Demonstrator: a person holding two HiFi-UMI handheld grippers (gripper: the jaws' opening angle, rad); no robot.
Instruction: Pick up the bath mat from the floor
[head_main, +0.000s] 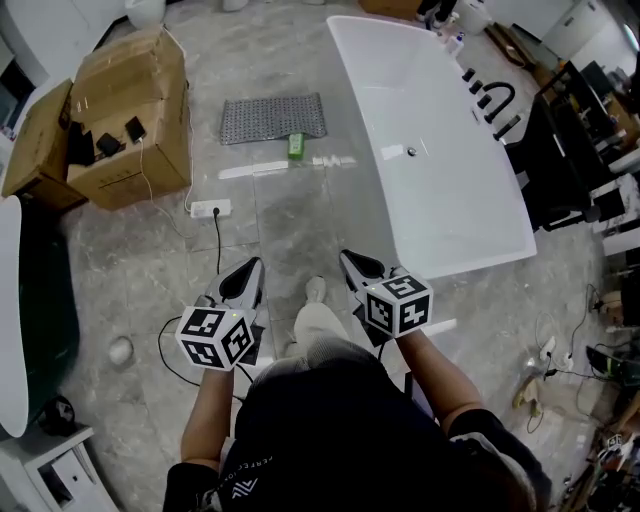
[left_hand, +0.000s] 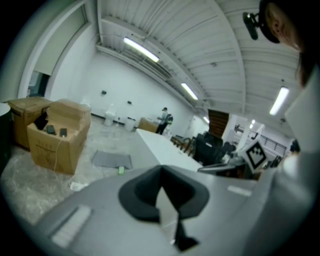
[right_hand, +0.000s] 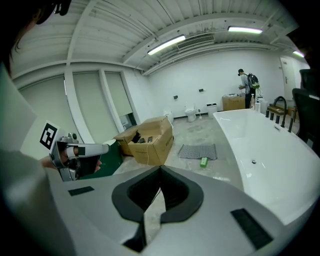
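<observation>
The bath mat (head_main: 272, 118) is a grey patterned rectangle lying flat on the marble floor, far ahead of both grippers. It also shows in the left gripper view as the mat (left_hand: 112, 160) and in the right gripper view as the mat (right_hand: 199, 151). A green bottle (head_main: 296, 146) lies at its near right corner. My left gripper (head_main: 252, 268) and right gripper (head_main: 350, 262) are held side by side in front of the person, well short of the mat. The left gripper (left_hand: 161, 169) and the right gripper (right_hand: 160, 168) are both shut with nothing between their jaws.
A white bathtub (head_main: 440, 200) runs along the right of the mat. Open cardboard boxes (head_main: 135, 110) stand to the left, with a power strip (head_main: 210, 209) and cable on the floor. Black furniture (head_main: 570, 150) is at the far right. A person (right_hand: 246, 87) stands far back.
</observation>
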